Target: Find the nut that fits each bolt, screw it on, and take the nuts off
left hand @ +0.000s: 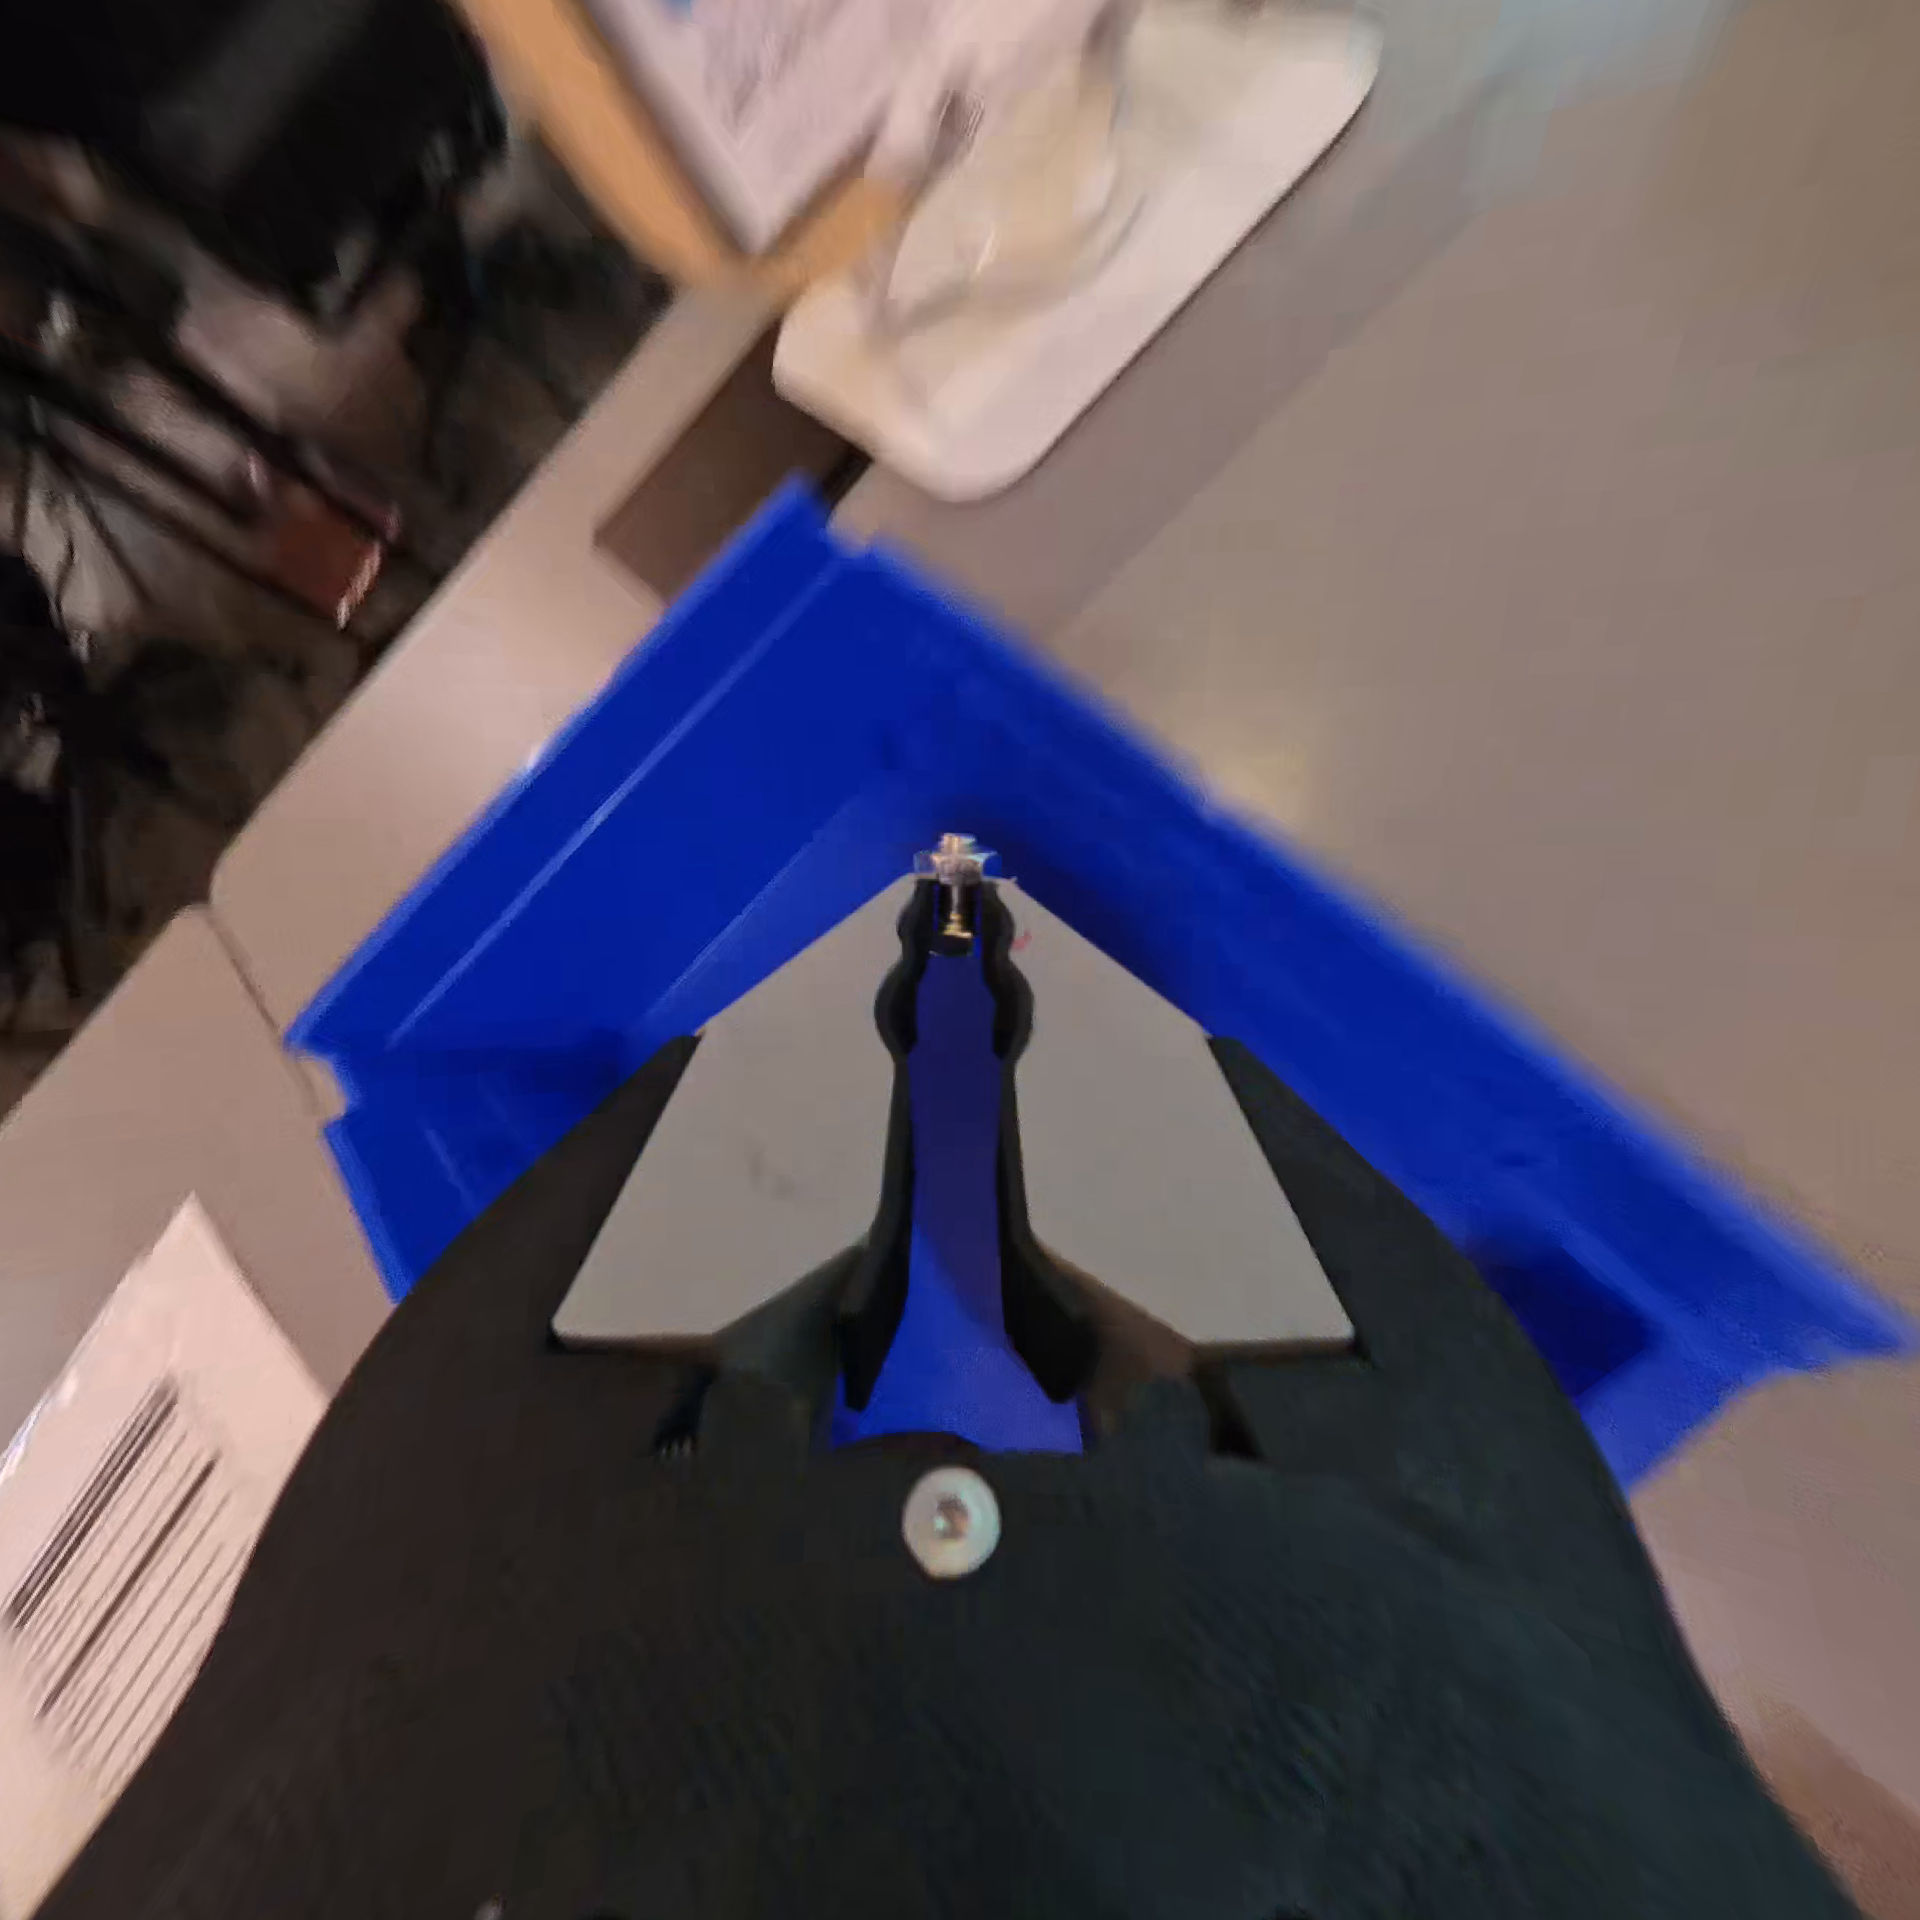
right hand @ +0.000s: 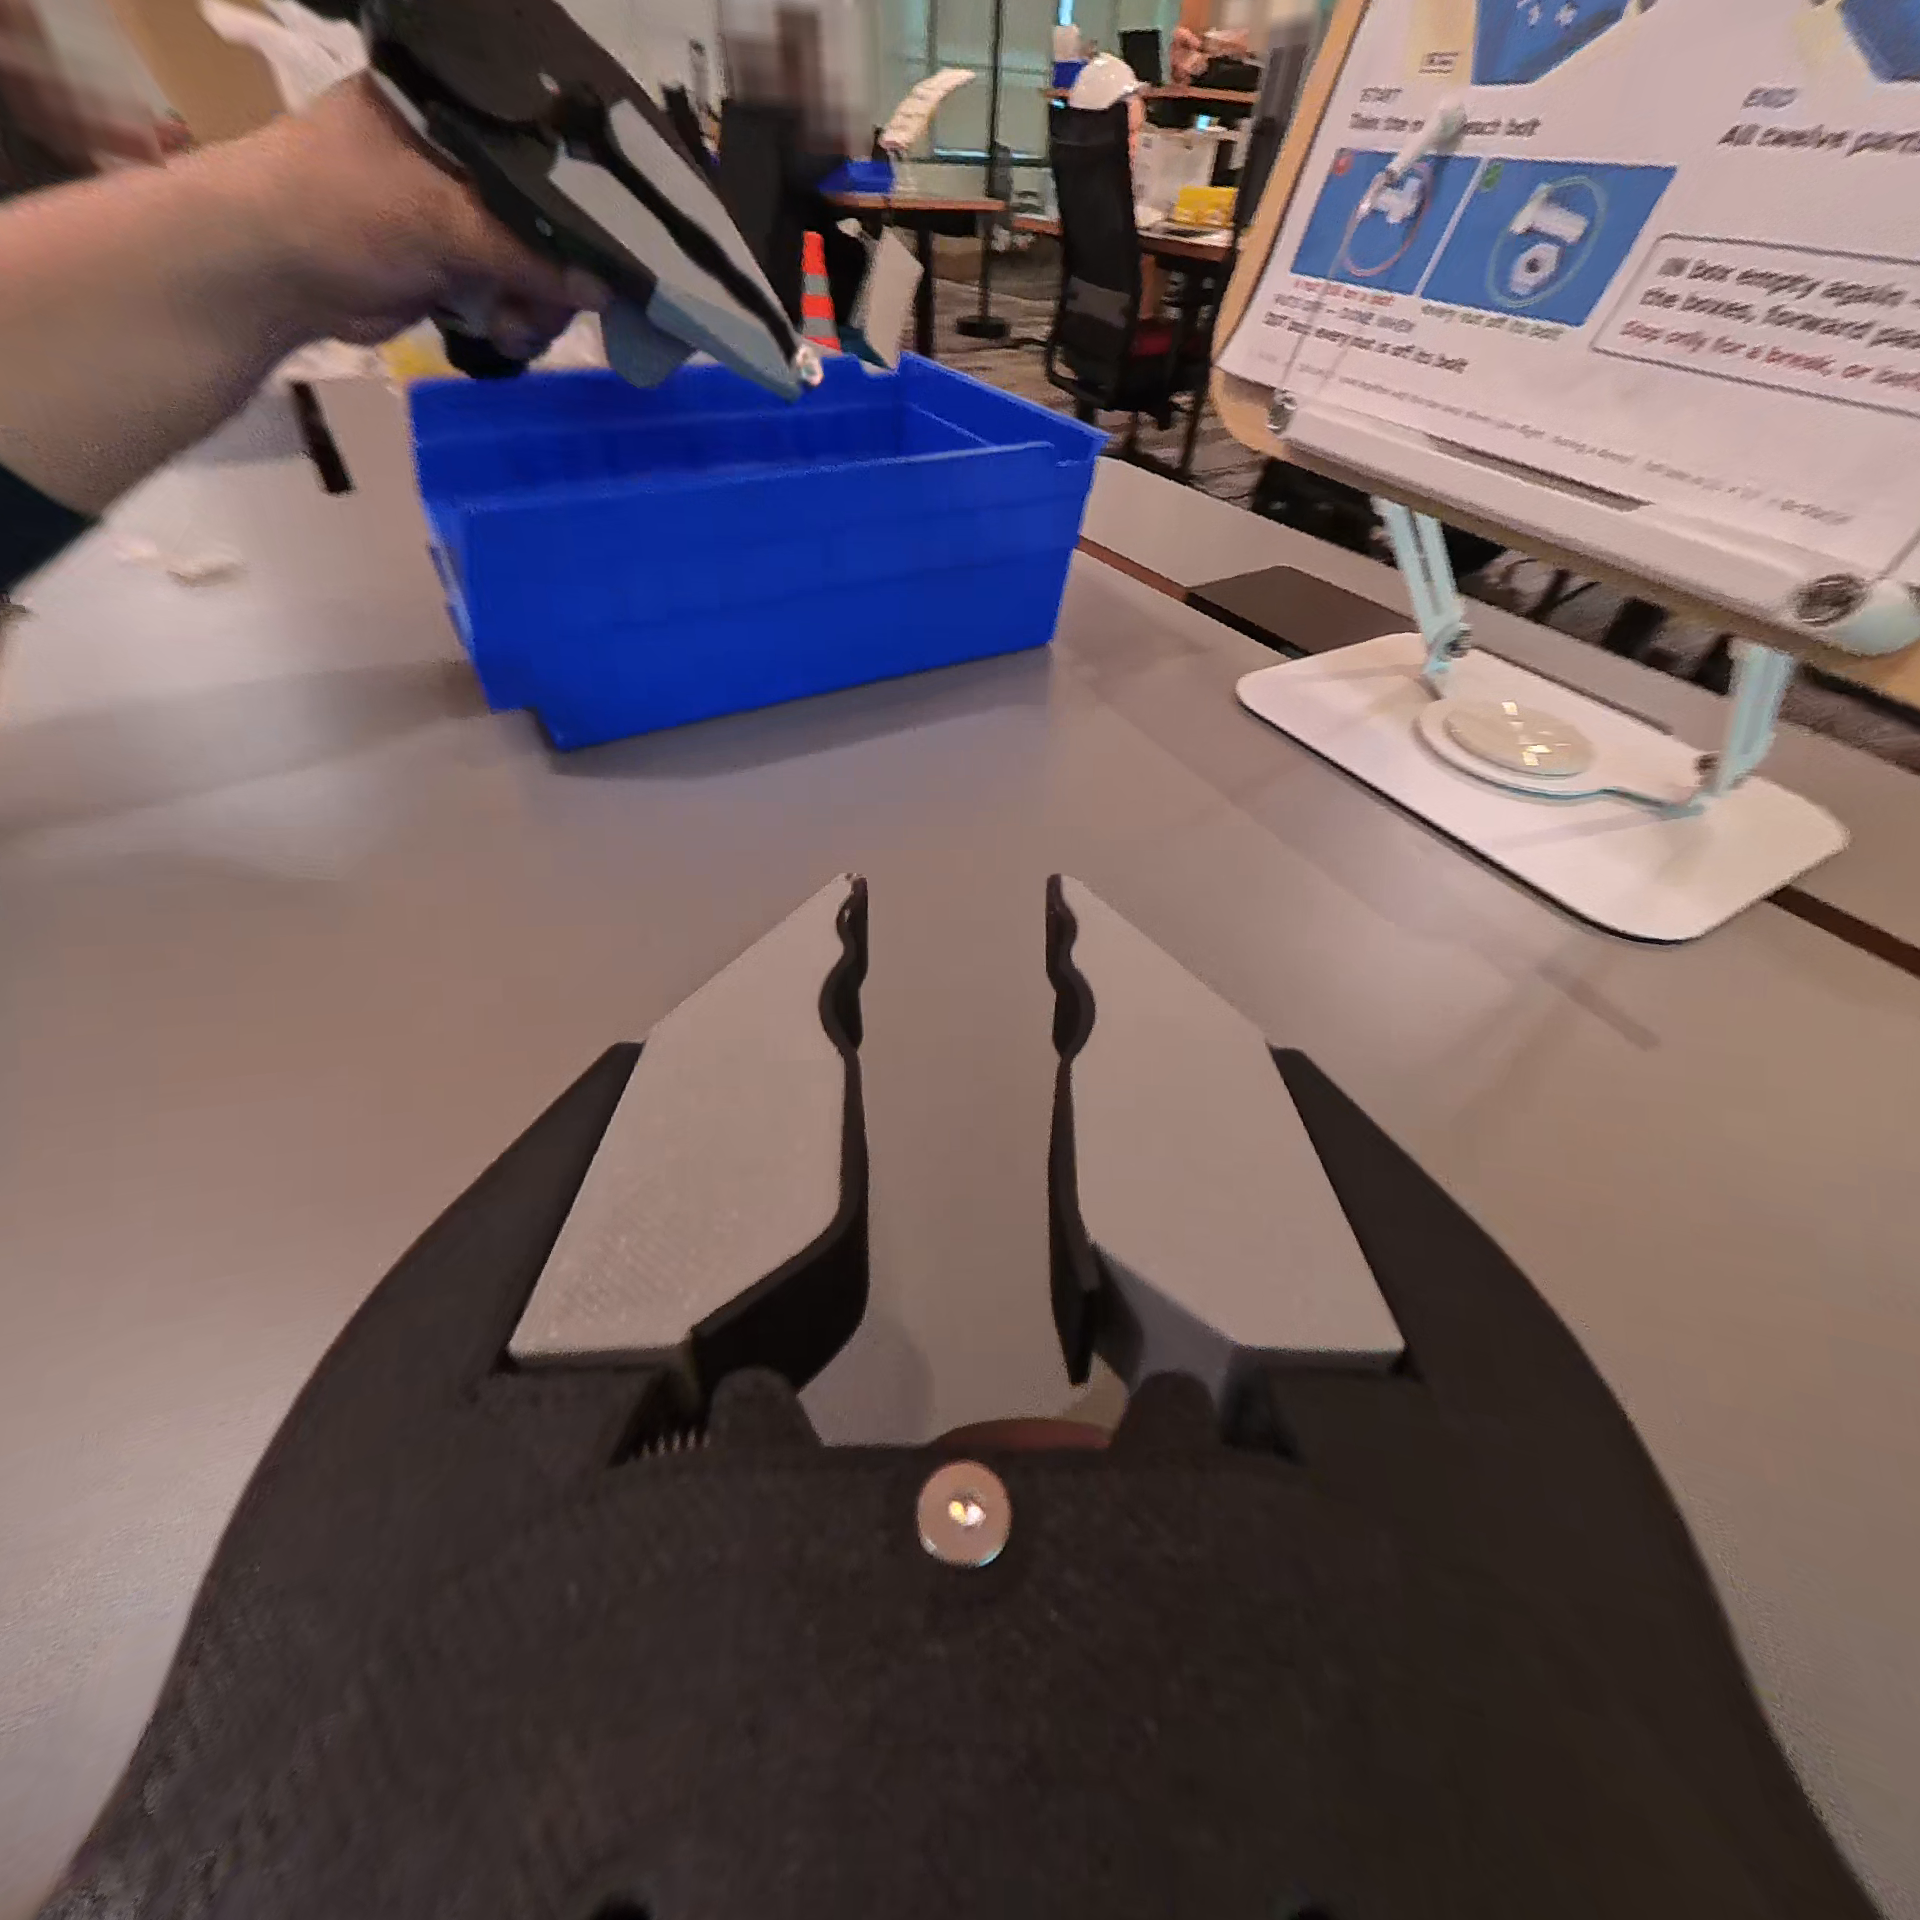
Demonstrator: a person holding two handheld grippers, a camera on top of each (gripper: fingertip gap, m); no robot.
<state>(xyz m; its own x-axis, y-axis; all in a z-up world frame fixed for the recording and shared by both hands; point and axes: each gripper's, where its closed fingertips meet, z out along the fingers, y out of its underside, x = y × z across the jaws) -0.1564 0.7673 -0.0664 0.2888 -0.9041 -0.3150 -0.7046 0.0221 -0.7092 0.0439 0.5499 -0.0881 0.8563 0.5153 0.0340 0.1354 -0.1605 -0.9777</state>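
Over the one blue bin (right hand: 748, 561) on the grey table (right hand: 312, 935), left gripper (left hand: 954, 914) pinches one small metal bolt (left hand: 951, 868) at its fingertips; whether a nut is on it is too blurred to tell. Right gripper (right hand: 956, 904) sits low over bare table, jaws apart, holding nothing. One white stand (right hand: 1538, 800) with one instruction sheet (right hand: 1610, 239) is right of the bin.

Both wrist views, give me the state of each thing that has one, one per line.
left gripper: shut on a small metal part, above the bin.
small metal part: pinched at the fingertips, too blurred to identify.
right gripper: open, empty, above the table.
blue bin: upright on the table, contents hidden.
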